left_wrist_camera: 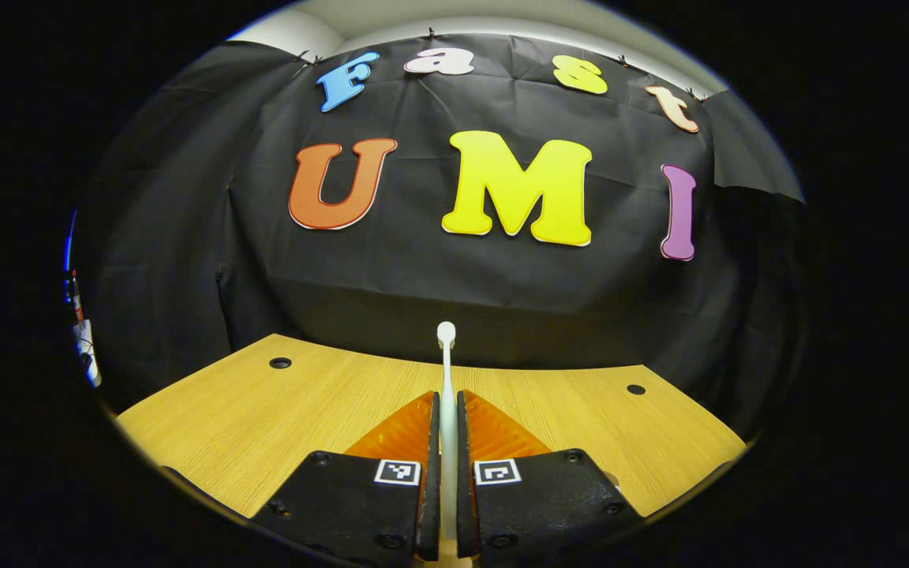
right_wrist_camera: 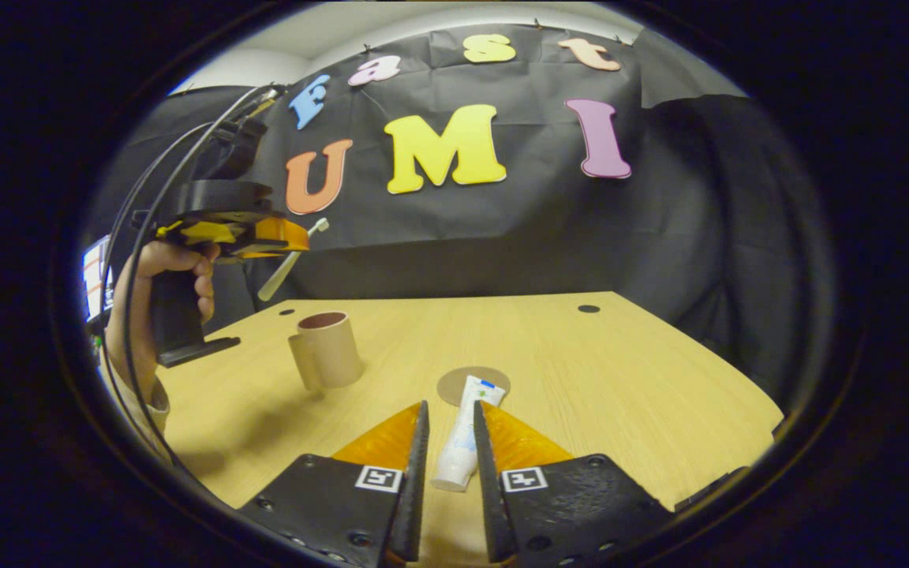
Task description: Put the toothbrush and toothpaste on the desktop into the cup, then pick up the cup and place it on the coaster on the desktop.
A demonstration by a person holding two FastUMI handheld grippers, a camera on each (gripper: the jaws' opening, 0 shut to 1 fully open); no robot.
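Note:
A white toothbrush [left_wrist_camera: 446, 371] sticks forward out of my left gripper [left_wrist_camera: 447, 398], which is shut on its handle above the wooden desktop [left_wrist_camera: 265, 410]. In the right gripper view a person's hand [right_wrist_camera: 139, 315] holds that left gripper [right_wrist_camera: 297, 237] up in the air, left of and above the tan cup [right_wrist_camera: 328, 347], with the toothbrush [right_wrist_camera: 290, 262] slanting down from it. The cup stands upright. A white toothpaste tube [right_wrist_camera: 461, 438] lies between the fingers of my right gripper [right_wrist_camera: 448, 406], which stands open around it. The tube's far end rests over the round coaster [right_wrist_camera: 454, 386].
Black cloth walls close in the back and sides of the desk. Two small round holes [right_wrist_camera: 589, 308] sit near the desktop's far corners. Cables [right_wrist_camera: 147, 205] trail from the left gripper. Bare wood spreads to the right of the coaster.

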